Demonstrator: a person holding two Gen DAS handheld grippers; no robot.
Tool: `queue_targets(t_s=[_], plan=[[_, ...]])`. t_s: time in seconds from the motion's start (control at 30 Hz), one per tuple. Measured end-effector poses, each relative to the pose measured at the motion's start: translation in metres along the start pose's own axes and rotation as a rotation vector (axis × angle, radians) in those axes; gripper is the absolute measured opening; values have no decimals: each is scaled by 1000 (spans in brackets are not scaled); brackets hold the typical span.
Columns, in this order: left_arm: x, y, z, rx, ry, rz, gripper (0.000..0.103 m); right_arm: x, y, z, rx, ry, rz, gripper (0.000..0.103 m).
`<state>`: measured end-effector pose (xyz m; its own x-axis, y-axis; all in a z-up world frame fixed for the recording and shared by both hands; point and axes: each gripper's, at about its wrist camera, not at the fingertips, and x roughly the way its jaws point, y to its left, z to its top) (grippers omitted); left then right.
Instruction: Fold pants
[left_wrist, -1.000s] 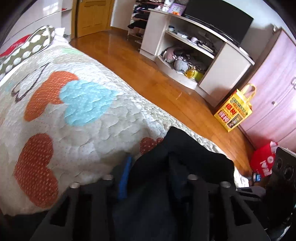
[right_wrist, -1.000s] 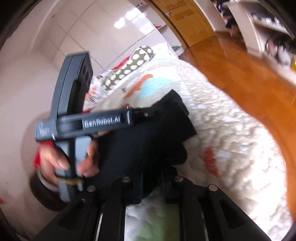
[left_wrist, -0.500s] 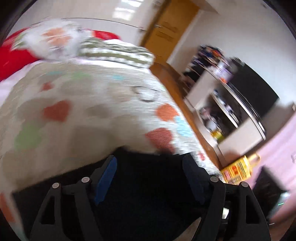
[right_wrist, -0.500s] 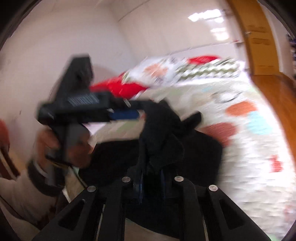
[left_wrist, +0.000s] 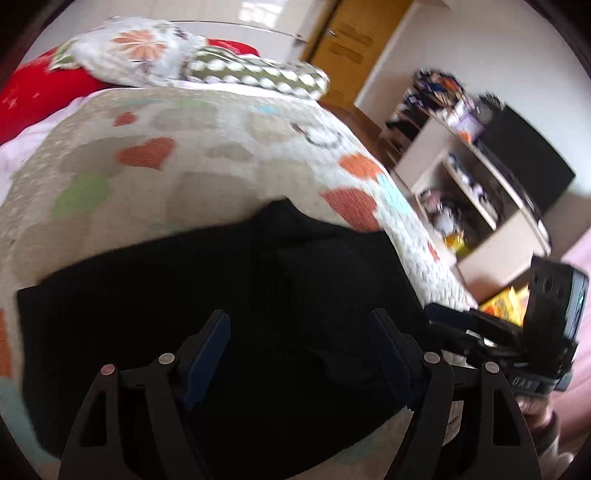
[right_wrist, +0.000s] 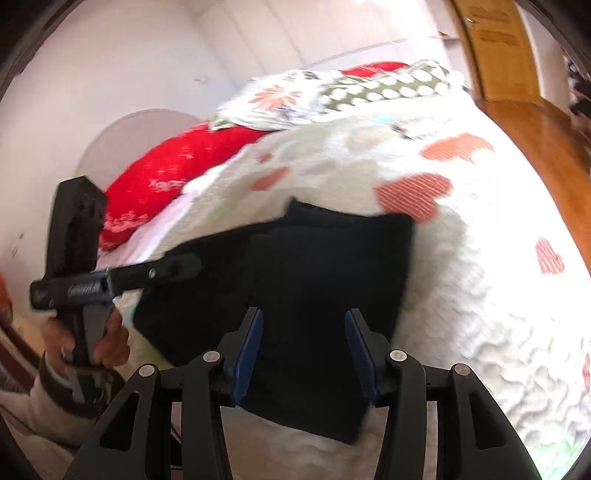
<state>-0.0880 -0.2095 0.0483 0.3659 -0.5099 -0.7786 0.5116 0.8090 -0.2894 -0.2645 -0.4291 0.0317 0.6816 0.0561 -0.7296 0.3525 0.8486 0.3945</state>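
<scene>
The black pants (left_wrist: 229, 295) lie folded flat on the quilted bedspread (left_wrist: 184, 155), near its front edge. They also show in the right wrist view (right_wrist: 325, 280) as a dark folded block. My left gripper (left_wrist: 299, 332) is open and empty, just above the pants. My right gripper (right_wrist: 303, 332) is open and empty over the near part of the pants. The left gripper body shows in the right wrist view (right_wrist: 77, 266) at the left of the pants, and the right gripper body in the left wrist view (left_wrist: 546, 325) at the right.
Pillows (left_wrist: 207, 62) and a red cushion (right_wrist: 177, 166) lie at the head of the bed. A shelf unit with a TV (left_wrist: 517, 173) stands across the wooden floor (right_wrist: 546, 147). A wooden door (left_wrist: 354, 40) is at the back.
Both grippers were shut on the pants and carried them over; now the pants lie folded on the bed and both grippers have opened and let go.
</scene>
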Motion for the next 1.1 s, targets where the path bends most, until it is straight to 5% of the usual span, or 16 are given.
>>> queue_targets(t_s=[0.07, 0.17, 0.23, 0.27, 0.3, 0.47, 0.53, 0.63, 0.73, 1.1], plan=[[19, -11, 1, 48, 47, 51, 74, -3, -9, -5, 19, -3, -4, 49], [51, -17, 4, 57, 97, 140, 51, -9, -13, -9, 38, -13, 6, 49], [51, -16, 8, 8, 79, 112, 38, -7, -10, -5, 25, -15, 4, 49], [48, -17, 11, -7, 83, 87, 22, -11, -10, -4, 16, -16, -5, 49], [44, -20, 13, -15, 82, 58, 21, -10, -5, -3, 3, -21, -11, 49], [23, -26, 10, -13, 47, 52, 21, 0, 13, 9, -60, -41, 11, 49], [36, -23, 5, -3, 71, 104, 24, 16, 17, 11, -82, -21, 8, 49], [44, -6, -2, -78, 86, 122, 35, 55, 13, 10, -74, 77, -53, 47], [27, -4, -1, -74, 29, 155, 52, 52, 22, 13, -108, 65, -73, 48], [-24, 16, -29, -123, -58, 307, 58, 100, 79, 29, -276, 77, -102, 49]])
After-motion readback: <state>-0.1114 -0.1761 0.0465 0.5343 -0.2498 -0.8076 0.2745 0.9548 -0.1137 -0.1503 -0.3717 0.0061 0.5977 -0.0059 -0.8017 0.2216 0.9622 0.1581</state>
